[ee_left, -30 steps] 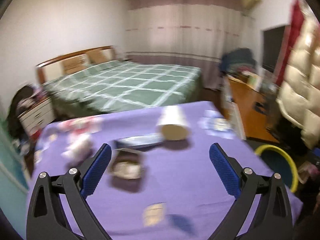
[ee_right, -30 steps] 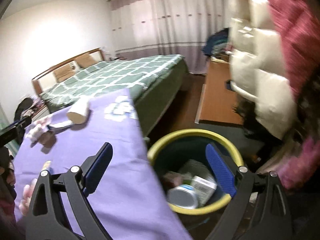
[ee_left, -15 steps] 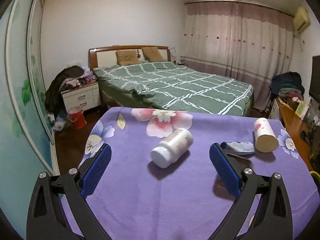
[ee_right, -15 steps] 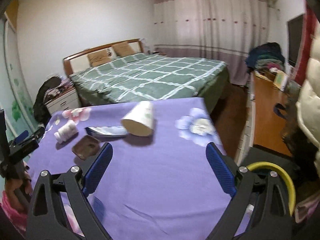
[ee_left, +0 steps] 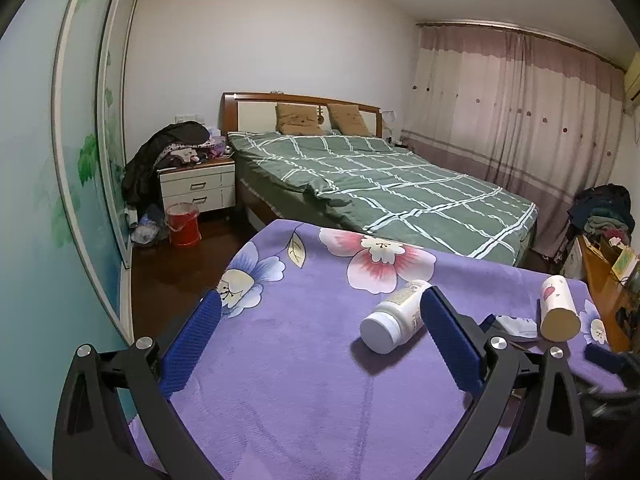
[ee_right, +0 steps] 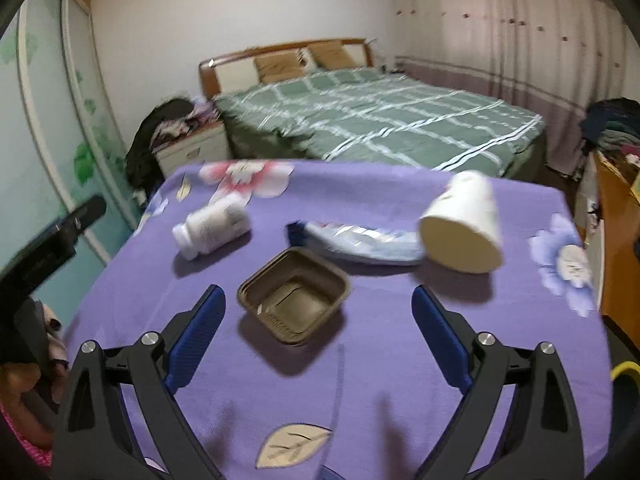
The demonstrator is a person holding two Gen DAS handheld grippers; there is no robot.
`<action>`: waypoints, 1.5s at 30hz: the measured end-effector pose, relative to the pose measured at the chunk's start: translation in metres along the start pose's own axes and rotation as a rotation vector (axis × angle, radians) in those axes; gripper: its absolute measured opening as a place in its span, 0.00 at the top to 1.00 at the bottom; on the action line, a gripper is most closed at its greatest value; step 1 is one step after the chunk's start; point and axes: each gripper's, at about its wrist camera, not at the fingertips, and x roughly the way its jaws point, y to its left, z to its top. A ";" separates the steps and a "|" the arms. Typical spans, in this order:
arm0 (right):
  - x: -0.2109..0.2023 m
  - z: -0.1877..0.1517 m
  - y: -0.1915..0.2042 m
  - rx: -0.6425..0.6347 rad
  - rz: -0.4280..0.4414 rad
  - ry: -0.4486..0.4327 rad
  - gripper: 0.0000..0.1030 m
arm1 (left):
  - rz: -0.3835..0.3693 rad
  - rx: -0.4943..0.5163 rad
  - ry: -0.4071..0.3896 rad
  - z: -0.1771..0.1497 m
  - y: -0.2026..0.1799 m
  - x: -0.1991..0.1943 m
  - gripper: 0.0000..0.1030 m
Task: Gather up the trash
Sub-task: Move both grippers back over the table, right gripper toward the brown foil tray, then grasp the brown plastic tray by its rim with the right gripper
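Trash lies on a purple flowered tablecloth (ee_right: 400,360). A small brown plastic tray (ee_right: 294,296) sits just ahead of my open right gripper (ee_right: 318,334), between its finger lines. Beyond it lie a white pill bottle (ee_right: 212,226) on its side, a blue-and-silver wrapper (ee_right: 360,242) and a tipped paper cup (ee_right: 464,230). My left gripper (ee_left: 320,340) is open and empty over the tablecloth (ee_left: 300,380). The white bottle (ee_left: 394,318) lies beside its right finger, with the paper cup (ee_left: 558,308) and the wrapper (ee_left: 514,326) further right.
A green checked bed (ee_left: 380,188) stands past the table, with a nightstand (ee_left: 196,188) and a red bucket (ee_left: 183,224) on the floor at left. A yellow bin rim (ee_right: 624,370) shows at the right edge. A wooden desk (ee_right: 618,248) stands on the right.
Both views have swung left, away from the bin and toward the table. The right gripper has come closer to the brown tray. The left gripper now faces the table's left part.
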 end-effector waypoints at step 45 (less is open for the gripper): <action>0.012 0.004 -0.012 0.047 -0.053 0.094 0.21 | -0.030 0.076 0.015 -0.009 -0.022 -0.002 0.05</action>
